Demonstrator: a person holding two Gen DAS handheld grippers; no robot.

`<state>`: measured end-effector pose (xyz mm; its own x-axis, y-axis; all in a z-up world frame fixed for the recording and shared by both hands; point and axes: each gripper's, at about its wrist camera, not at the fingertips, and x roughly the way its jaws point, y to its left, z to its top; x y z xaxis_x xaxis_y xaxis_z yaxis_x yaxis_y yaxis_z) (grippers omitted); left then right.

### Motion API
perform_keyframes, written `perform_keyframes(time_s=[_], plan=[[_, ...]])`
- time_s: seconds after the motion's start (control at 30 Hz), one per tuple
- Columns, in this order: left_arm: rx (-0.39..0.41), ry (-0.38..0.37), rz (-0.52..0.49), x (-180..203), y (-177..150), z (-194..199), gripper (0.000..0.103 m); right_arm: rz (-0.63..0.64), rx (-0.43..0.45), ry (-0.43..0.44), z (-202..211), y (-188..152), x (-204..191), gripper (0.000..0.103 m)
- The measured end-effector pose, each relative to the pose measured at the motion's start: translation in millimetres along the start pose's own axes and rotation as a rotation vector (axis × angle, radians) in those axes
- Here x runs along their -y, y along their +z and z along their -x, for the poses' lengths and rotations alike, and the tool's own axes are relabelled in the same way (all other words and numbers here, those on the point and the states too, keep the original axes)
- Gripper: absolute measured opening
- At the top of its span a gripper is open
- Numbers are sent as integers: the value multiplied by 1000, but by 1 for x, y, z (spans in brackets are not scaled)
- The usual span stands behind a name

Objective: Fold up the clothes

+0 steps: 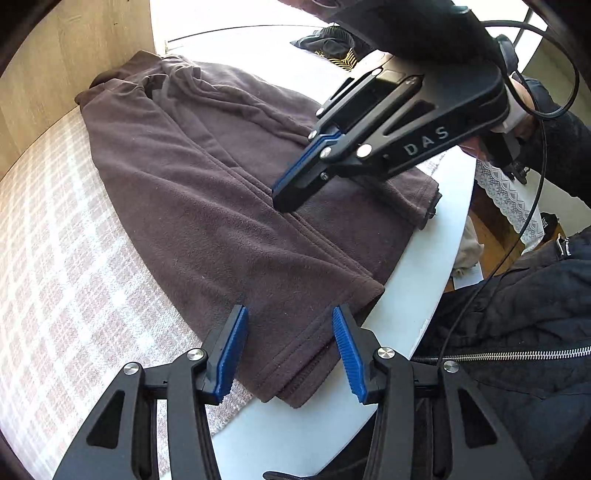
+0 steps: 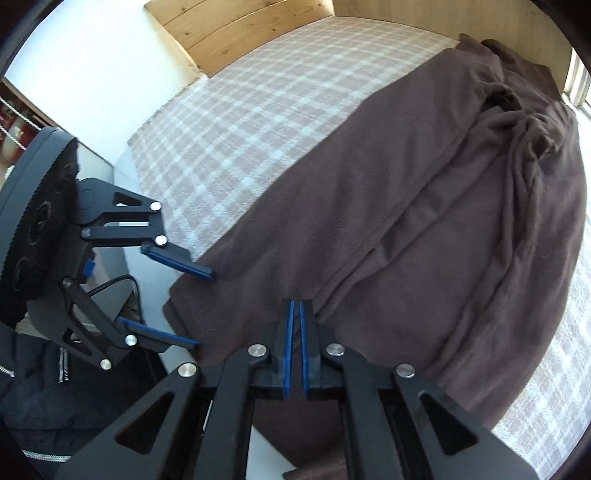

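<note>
Three risks stand out, judged from how things lie now.

1. Missed grip on the hem. The brown fleece garment [image 1: 207, 192] lies lengthwise on the checked cloth [image 1: 74, 258], already folded along its length, its near hem corner hanging onto the bare white tabletop [image 1: 417, 266]. The left gripper [image 1: 290, 352] straddles that corner with its jaws apart, the blue pads [image 1: 231, 354] on either side but not pressing. If it closes too high it may catch only the top layer, and the layers beneath would stay behind and spoil the fold.

2. Empty right hand. The right gripper [image 2: 295, 347] has its jaws together, tips down on the fleece near a seam ridge; I see no cloth pinched between the pads. If the next lift counts on both ends rising, this side would drag flat and the garment would twist. The closed tips could also snag the pile and pull a seam out of line.

3. Sliding off the edge. The hem sits right at the rim of the table, next to the person's dark zipped jacket [image 1: 517, 332]. A pull toward the person could slide the fleece, and perhaps the checked cloth with it, off the table.

The bunched neck end [image 2: 517, 107] by the wooden wall [image 2: 240, 33] may also wrinkle inside any crosswise fold.
</note>
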<state>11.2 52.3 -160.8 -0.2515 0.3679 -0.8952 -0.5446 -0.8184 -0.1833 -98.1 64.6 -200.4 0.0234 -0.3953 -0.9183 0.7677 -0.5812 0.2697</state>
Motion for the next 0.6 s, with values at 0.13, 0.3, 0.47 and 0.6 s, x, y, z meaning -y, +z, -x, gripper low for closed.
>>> perform_keyframes(time_s=[0.13,0.3,0.47,0.6], plan=[[-9,-24,-8,-1,-8,-1,45,39,-46,19,-4,2,-9,1],[-23,-7,-34,-3,-8,10,45,50,-17,-27,8,1,-16,6],[-44,5,-145,-2,-8,9,45,83,-49,40,-7,0,-37,5],[-58,23,-269,5,-13,5,45,45,-71,55,-18,-5,-33,5]])
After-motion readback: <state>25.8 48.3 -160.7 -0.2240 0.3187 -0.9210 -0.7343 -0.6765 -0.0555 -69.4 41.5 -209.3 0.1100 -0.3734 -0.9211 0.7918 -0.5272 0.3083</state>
